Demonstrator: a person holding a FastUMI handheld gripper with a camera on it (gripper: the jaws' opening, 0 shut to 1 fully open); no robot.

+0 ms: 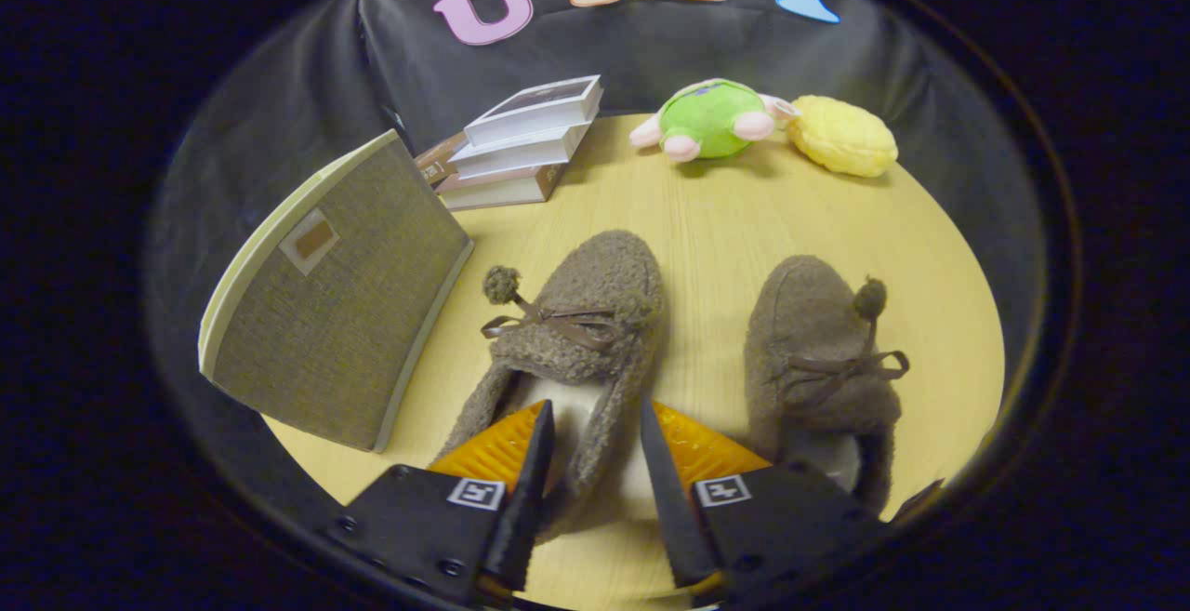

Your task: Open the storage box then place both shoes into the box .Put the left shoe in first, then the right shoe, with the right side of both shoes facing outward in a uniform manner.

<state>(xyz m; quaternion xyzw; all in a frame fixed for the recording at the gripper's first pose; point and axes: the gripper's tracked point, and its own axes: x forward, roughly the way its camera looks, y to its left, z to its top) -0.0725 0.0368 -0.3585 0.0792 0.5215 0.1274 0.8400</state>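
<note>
gripper view, gripper [595, 462] straddling left shoe's [576, 332] heel

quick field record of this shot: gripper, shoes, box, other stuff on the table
gripper: fingers apart, straddling the side wall of the left shoe's heel opening, not clamped
left shoe: brown fleece slipper with bow and pompom, toe pointing away from the fingers
right shoe: matching slipper, beside the left shoe, untouched
storage box: grey fabric box, lid shut, beside the left shoe
stack of books: beyond the box
green plush toy: far side of table
yellow plush toy: next to the green one
</note>
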